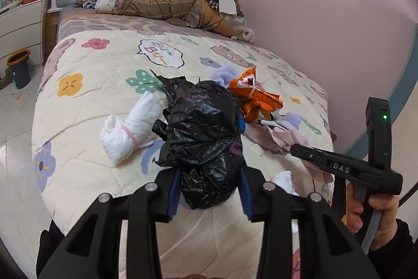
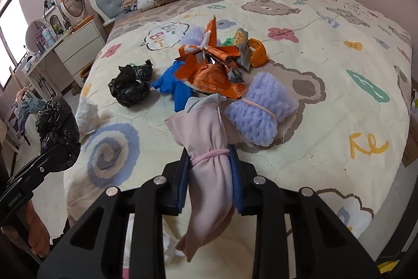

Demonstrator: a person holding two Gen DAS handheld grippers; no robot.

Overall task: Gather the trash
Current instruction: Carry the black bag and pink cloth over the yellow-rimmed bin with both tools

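Your left gripper clamps a black bag; your right gripper clamps a pink cloth. Pickup done; next, carry both off the bed's near edge to a bin.

We see a crumpled black bag bundle pinched in our left claw, and a pink cloth roll tied with a band in our right claw. On the bed lie an orange wrapper, a lilac foam bundle, a blue scrap, another black bag wad and a white tissue roll.

"DAS" on right claw body | "Biu Biu" on quilt speech bubble
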